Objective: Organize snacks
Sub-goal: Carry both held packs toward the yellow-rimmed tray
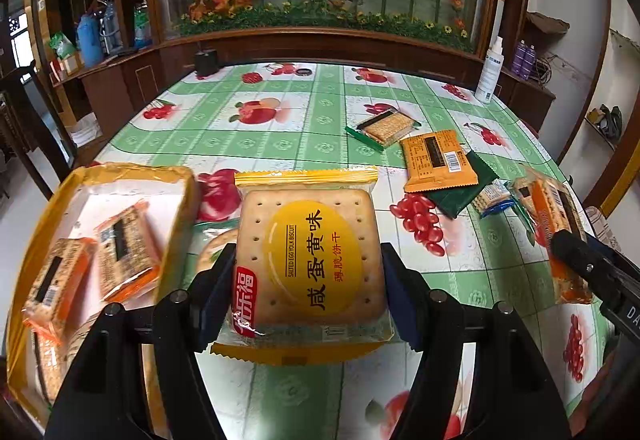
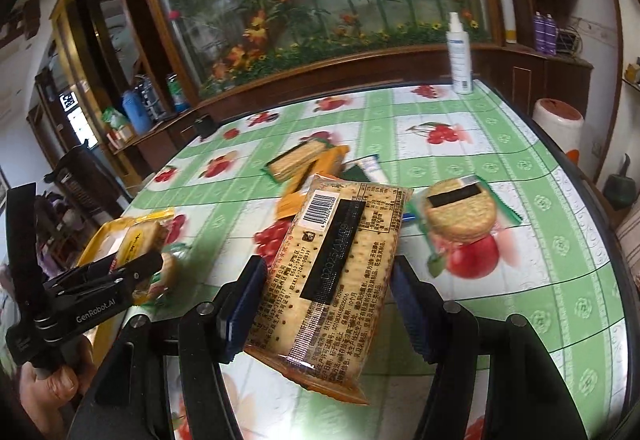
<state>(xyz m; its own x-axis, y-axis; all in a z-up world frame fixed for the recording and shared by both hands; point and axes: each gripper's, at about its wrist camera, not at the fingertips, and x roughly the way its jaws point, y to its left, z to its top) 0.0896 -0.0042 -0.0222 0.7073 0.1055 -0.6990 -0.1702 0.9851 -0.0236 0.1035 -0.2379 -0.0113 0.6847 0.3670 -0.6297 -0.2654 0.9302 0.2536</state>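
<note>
Both claws loaded, lifted clear of the bench (image 1: 280,120).

Left claw (image 1: 308,280): clamped on the salted egg yolk biscuit pack (image 1: 308,260), pads bearing on its two long sides. Pack rides face-up, label readable, near flat. Grip across the width likely chosen so the crimped ends hang free and the pack can drop in flat. It hangs just right of the yellow tray (image 1: 52,208), which sits at the bench's near left edge. Judged: this one goes in next.

Tray already holds several orange-wrapped cracker packs (image 1: 120,252), lying loose, some overlapping. Looks like the collecting point.

Right claw (image 2: 324,292): holding an orange cracker pack (image 2: 332,272) back-side up, barcode and a dark strip showing, tilted with its far end to the right. Left pad plainly on the wrapper edge; right pad at the other edge, contact looks light. A skewed hold could slip.

Packs: clear film with coloured crimped ends, thin square crackers inside, brittle. Firm squeeze risks cracking.

Still on the bench: a round biscuit pack (image 2: 460,216) near the right claw, a green-wrapped cracker pack (image 1: 382,128) and an orange pack (image 1: 438,160) farther out, clustered. White spray bottle (image 1: 490,76) at the far edge, not part of the sort.

Roughly midway, by the count left out.
</note>
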